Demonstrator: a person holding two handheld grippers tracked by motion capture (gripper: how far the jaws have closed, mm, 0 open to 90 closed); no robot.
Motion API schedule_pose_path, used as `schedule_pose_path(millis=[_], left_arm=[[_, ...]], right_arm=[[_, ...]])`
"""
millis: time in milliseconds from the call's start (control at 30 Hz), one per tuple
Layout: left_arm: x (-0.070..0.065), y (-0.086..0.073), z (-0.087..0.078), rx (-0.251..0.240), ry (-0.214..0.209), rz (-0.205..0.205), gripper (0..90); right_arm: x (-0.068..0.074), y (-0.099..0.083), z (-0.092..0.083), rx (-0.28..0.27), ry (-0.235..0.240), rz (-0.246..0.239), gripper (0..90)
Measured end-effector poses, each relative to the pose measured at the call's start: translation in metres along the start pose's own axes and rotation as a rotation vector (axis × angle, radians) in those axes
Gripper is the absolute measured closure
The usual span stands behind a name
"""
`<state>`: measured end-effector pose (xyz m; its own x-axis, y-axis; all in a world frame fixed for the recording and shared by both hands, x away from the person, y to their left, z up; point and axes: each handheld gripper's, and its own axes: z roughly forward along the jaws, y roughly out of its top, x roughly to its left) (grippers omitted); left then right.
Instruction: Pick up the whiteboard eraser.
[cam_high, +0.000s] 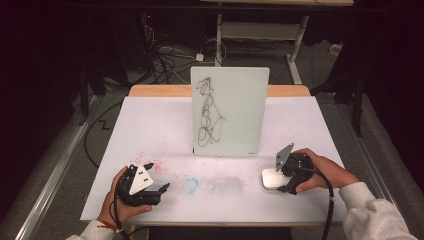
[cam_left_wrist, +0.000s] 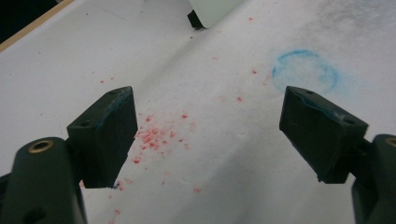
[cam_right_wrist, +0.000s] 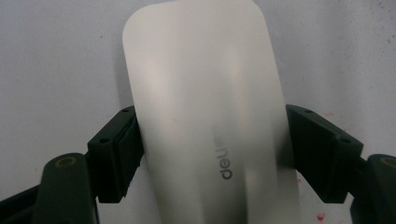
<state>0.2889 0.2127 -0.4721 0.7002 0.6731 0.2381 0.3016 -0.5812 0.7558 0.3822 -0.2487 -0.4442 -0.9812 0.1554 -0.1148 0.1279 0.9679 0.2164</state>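
A white glass board (cam_high: 230, 112) stands upright at the middle of the table, with a black scribble (cam_high: 207, 117) down its left half. At the right, my right gripper (cam_high: 284, 180) (cam_right_wrist: 212, 126) is shut on a white oblong eraser (cam_high: 270, 178) (cam_right_wrist: 205, 93) that lies flat on the table, one jaw against each long side. My left gripper (cam_high: 159, 176) (cam_left_wrist: 208, 121) rests low at the front left, open and holding nothing, its jaws spread over red specks (cam_left_wrist: 156, 135). The board's lower corner (cam_left_wrist: 212, 11) shows at the top of the left gripper view.
The white table cover (cam_high: 150, 125) carries a blue chalky ring (cam_high: 190, 185) (cam_left_wrist: 304, 71) and a grey smudge (cam_high: 225, 184) between the two grippers. Cables and desk legs (cam_high: 295, 50) stand on the floor beyond the table's far edge.
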Motion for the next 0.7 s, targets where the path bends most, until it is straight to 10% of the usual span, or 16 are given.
schedule_pose_path(millis=[300, 700], left_arm=[[-0.001, 0.001, 0.0, -0.006, 0.005, 0.001, 18.8], [0.0, 0.002, -0.004, -0.028, 0.015, -0.001, 18.7]], right_arm=[[0.007, -0.015, -0.008, -0.125, -0.034, 0.05, 31.1], [0.026, 0.002, -0.04, -0.476, -0.286, 0.231, 31.1]])
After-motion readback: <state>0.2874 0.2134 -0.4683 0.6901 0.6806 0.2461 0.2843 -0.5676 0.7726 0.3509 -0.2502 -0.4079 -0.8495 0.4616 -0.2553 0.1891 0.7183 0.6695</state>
